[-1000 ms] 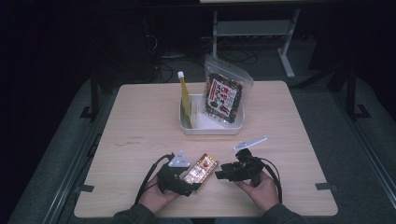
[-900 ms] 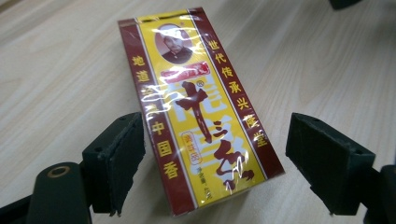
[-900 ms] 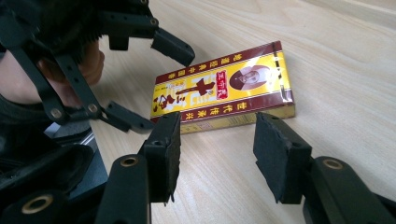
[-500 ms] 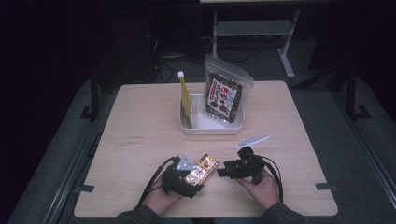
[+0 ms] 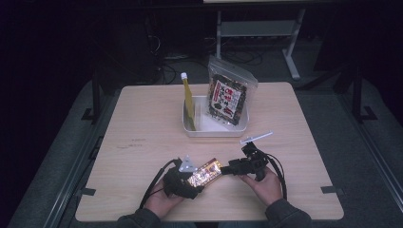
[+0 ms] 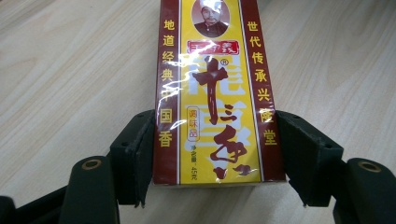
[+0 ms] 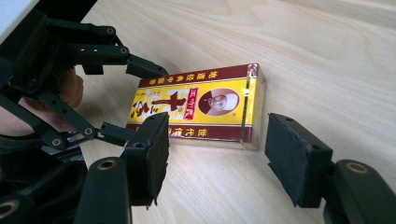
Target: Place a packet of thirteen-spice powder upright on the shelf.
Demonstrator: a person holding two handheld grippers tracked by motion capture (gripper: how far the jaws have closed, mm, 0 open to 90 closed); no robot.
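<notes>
A flat yellow-and-dark-red box (image 5: 205, 172) with Chinese print lies on the wooden table near its front edge. My left gripper (image 5: 192, 179) reaches it from the left. Its jaws have just been closing, and in the left gripper view the left gripper (image 6: 217, 135) has both pads (image 6: 140, 140) against the long sides of the box (image 6: 212, 93). My right gripper (image 5: 227, 168) comes from the right. Its jaws have just been opening, and the right gripper (image 7: 224, 149) stands apart just short of the end of the box (image 7: 196, 109), with neither pad pressing on it.
A white tray (image 5: 216, 132) stands at the table's middle back. It holds a tall yellow tube with a white cap (image 5: 188, 102) and a clear snack bag (image 5: 229, 97) leaning upright. The table's front edge runs just below both hands.
In the high view both hands stay at the box near the front edge. The right gripper has shifted a little, and the box has barely moved.
</notes>
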